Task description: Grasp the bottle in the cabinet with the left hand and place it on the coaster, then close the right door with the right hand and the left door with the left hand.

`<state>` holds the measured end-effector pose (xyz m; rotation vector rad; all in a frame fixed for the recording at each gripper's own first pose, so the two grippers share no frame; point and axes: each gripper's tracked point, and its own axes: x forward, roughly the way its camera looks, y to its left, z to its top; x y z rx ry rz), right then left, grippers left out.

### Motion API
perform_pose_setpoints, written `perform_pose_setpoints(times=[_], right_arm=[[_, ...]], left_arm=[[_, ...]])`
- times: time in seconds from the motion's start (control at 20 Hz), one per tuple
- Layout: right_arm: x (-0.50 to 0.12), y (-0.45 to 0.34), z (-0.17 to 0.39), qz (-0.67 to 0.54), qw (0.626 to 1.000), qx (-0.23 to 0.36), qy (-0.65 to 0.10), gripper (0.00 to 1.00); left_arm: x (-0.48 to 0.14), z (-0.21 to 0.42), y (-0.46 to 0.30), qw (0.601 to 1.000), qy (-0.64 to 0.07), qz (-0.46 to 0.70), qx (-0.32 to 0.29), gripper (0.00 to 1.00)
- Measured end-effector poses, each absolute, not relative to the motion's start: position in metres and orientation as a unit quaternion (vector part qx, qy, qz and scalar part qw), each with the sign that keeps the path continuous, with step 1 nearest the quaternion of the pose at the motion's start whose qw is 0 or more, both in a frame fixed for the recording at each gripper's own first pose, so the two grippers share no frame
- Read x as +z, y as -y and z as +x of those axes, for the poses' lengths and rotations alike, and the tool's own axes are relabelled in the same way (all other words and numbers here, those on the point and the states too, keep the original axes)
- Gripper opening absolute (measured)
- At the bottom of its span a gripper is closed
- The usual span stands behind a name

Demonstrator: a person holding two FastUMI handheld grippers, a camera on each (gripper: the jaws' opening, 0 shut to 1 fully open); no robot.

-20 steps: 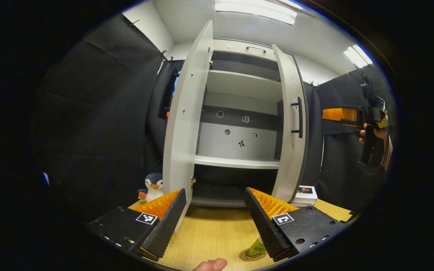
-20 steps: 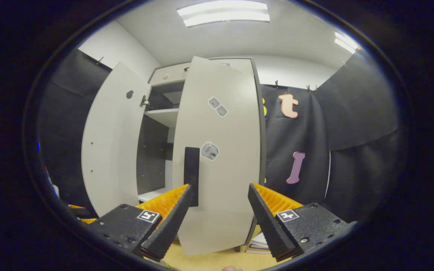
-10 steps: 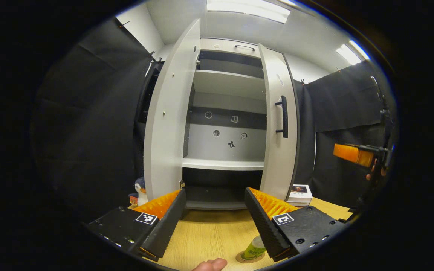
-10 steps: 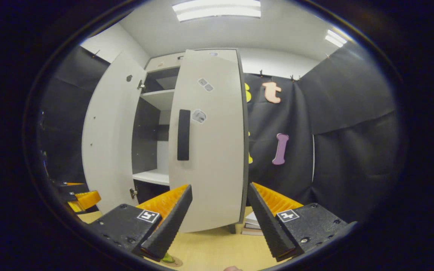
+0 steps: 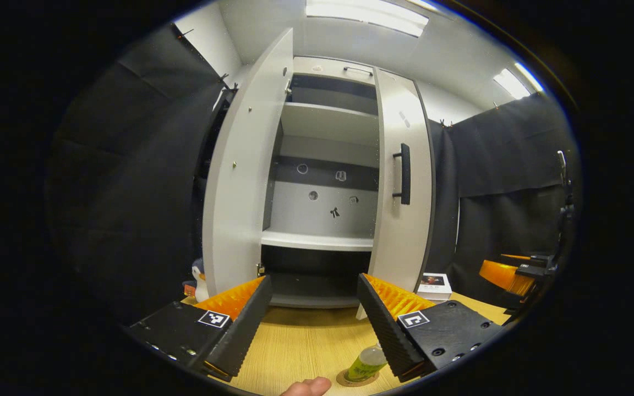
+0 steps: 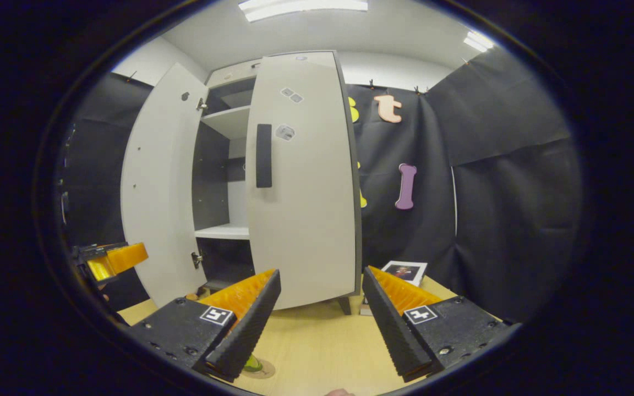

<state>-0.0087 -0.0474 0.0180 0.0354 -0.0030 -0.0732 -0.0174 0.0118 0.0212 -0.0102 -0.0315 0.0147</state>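
Fingers of both the left gripper (image 5: 312, 313) and right gripper (image 6: 320, 308) gape empty; push the left door (image 5: 245, 165) on its outer face, steadily, till flush.

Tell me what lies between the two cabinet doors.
In the left gripper view, between left door and right door: a gap showing bare cabinet shelves.
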Motion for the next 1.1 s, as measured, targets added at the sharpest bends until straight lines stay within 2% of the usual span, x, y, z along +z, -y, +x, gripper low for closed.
perform_pose_setpoints(times=[0.15,0.2,0.25,0.4,0.45,0.5,0.55,0.6,0.75,0.8,0.85,0.9,0.95,1.0,1.05,1.1], right_arm=[[0.022,0.045,0.0,0.016,0.999,-0.031,0.007,0.98],[0.021,0.045,0.003,0.014,0.999,-0.03,0.005,0.98],[0.021,0.044,0.005,0.013,1.0,-0.029,0.002,0.98],[0.023,0.039,0.005,0.019,1.0,-0.02,0.005,0.98],[0.021,0.04,0.005,0.016,1.0,-0.021,0.004,0.98],[0.02,0.043,0.004,0.013,1.0,-0.025,0.004,0.98],[0.018,0.045,0.003,0.012,1.0,-0.027,0.003,0.98],[0.017,0.046,0.003,0.013,1.0,-0.027,0.002,0.98],[0.014,0.054,0.002,0.019,0.999,-0.035,-0.001,0.98],[0.012,0.06,0.0,0.022,0.999,-0.04,-0.001,0.98],[0.012,0.064,0.0,0.024,0.999,-0.045,-0.001,0.98],[0.012,0.068,-0.001,0.025,0.998,-0.05,-0.001,0.98],[0.012,0.073,-0.002,0.027,0.998,-0.054,0.0,0.98],[0.012,0.078,-0.002,0.028,0.998,-0.059,0.0,0.98],[0.013,0.083,-0.003,0.03,0.998,-0.063,0.001,0.98],[0.013,0.087,-0.003,0.033,0.997,-0.065,0.001,0.98]], left_arm=[[0.057,-0.023,-0.045,0.997,0.061,0.015,0.035,1.0],[0.07,-0.025,-0.063,0.995,0.079,0.028,0.057,0.95],[0.081,-0.028,-0.082,0.992,0.09,0.04,0.079,0.99],[0.106,-0.029,-0.132,0.981,0.114,0.046,0.152,1.0],[0.113,-0.028,-0.15,0.976,0.119,0.051,0.177,0.95],[0.123,-0.024,-0.169,0.969,0.128,0.059,0.203,0.95],[0.131,-0.019,-0.187,0.963,0.134,0.065,0.225,0.99],[0.136,-0.01,-0.202,0.959,0.133,0.066,0.242,0.95],[0.141,0.018,-0.215,0.961,0.126,0.052,0.241,0.95],[0.146,0.023,-0.216,0.96,0.132,0.053,0.24,0.99],[0.149,0.026,-0.216,0.96,0.136,0.058,0.238,0.99],[0.151,0.027,-0.216,0.959,0.136,0.067,0.24,0.95],[0.157,0.027,-0.218,0.955,0.144,0.078,0.249,0.99],[0.161,0.027,-0.218,0.951,0.153,0.085,0.255,0.99],[0.162,0.03,-0.217,0.95,0.152,0.088,0.258,0.94],[0.165,0.03,-0.216,0.948,0.154,0.094,0.263,0.99]])
